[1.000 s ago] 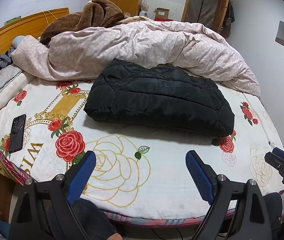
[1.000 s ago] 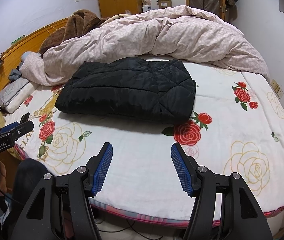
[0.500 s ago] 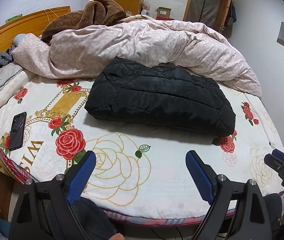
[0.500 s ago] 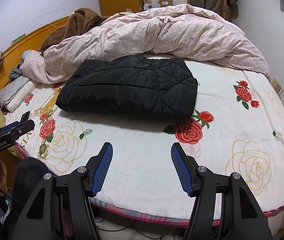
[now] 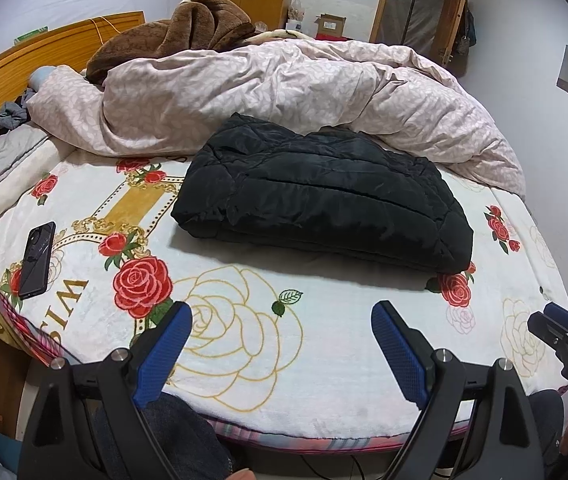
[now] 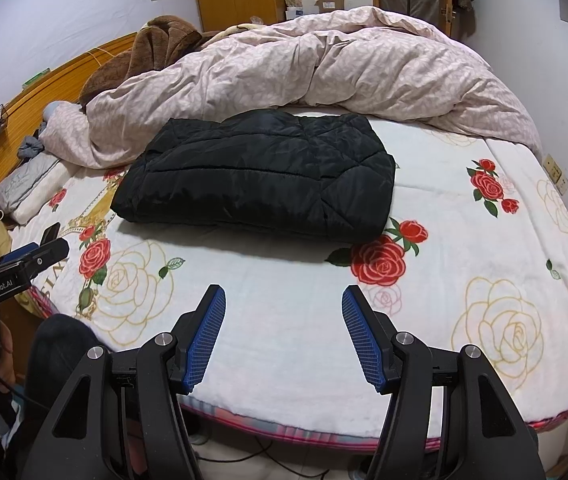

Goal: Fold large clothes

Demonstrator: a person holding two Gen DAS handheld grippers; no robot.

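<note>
A black quilted jacket (image 5: 324, 196) (image 6: 259, 176) lies folded into a thick rectangle in the middle of the rose-patterned bed sheet (image 5: 239, 320) (image 6: 292, 280). My left gripper (image 5: 281, 314) hangs open over the near edge of the bed, well short of the jacket, nothing between its blue pads. My right gripper (image 6: 284, 294) is open too, also near the front edge and apart from the jacket. Each gripper shows at the side of the other's view: the right one (image 5: 564, 334), the left one (image 6: 23, 264).
A pink crumpled duvet (image 5: 284, 92) and a brown blanket (image 5: 187, 28) are heaped behind the jacket. A black phone (image 5: 37, 254) lies on the sheet at the left. Folded pillows (image 5: 3, 160) sit by the wooden headboard (image 5: 23, 52). My dark-trousered knee (image 6: 63, 336) is below the bed edge.
The views have drifted very slightly, the bed sitting a little lower in both; the jacket lies as before and both grippers keep the same opening.
</note>
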